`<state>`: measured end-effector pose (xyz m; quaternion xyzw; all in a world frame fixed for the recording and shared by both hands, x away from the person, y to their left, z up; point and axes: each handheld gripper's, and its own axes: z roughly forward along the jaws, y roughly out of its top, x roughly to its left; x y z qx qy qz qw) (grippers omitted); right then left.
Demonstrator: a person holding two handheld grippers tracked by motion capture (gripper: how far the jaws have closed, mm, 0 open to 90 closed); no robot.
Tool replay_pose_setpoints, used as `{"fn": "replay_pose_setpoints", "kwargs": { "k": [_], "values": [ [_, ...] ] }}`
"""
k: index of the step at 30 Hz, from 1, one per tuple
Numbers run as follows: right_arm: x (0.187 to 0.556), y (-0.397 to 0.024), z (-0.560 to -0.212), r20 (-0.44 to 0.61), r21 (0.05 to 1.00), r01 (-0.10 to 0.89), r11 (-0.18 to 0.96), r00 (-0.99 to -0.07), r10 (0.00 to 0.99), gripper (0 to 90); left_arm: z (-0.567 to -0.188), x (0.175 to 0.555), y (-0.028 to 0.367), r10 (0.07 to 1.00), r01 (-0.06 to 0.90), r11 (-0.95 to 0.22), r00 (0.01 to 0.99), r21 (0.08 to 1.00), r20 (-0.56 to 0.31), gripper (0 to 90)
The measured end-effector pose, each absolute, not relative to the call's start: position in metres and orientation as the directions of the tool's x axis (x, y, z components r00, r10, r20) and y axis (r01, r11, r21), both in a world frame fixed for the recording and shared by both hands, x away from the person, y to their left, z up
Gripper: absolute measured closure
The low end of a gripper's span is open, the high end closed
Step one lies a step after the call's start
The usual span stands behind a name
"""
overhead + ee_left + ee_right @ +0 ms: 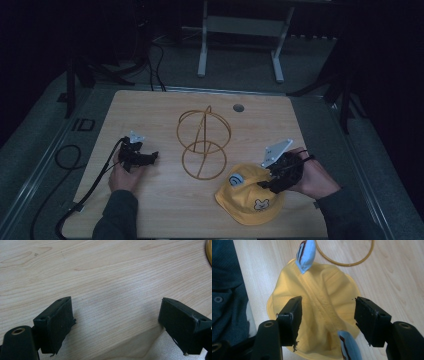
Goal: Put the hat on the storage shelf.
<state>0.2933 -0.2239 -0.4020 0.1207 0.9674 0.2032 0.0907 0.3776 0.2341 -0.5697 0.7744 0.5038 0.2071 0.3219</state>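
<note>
A yellow child's hat (pixel 250 195) with two pale blue ears and a small bear patch lies flat near the table's front right. My right gripper (pixel 266 183) hovers over its right side, jaws open and astride the crown (pixel 322 312) without pinching it. One blue ear (pixel 305 255) points toward the stand, the other (pixel 349 345) lies near the jaws. A gold wire stand (pixel 204 142), two hoops on a round base, rises at the table's middle. My left gripper (pixel 150 157) rests open at the left over bare wood (pixel 112 290).
The light wooden table (pixel 150 110) has a round cable grommet (pixel 238 108) at its back edge. A black cable (pixel 90 185) trails from the left gripper off the front left corner. A white desk frame (pixel 240 45) stands on the floor behind.
</note>
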Motion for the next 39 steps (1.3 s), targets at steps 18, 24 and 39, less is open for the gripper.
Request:
{"fn": "replay_pose_setpoints", "kwargs": {
  "k": [18,24,39],
  "values": [
    [0.303,-0.204,-0.416,-0.107,0.259,0.167,0.951,-0.974,0.2,50.2,-0.57,0.378,0.234,0.914,0.647,-0.284,0.406,0.707,-0.004,12.5],
    [0.306,-0.197,-0.419,-0.082,0.205,0.158,0.966,-0.981,0.178,54.6,-0.57,0.378,0.234,0.914,0.647,-0.285,0.407,0.707,-0.004,12.5],
    [0.311,-0.194,-0.418,-0.025,0.149,0.13,0.98,-0.99,0.135,71.4,-0.57,0.378,0.234,0.914,0.647,-0.284,0.406,0.708,-0.004,12.5]
  ]
}}
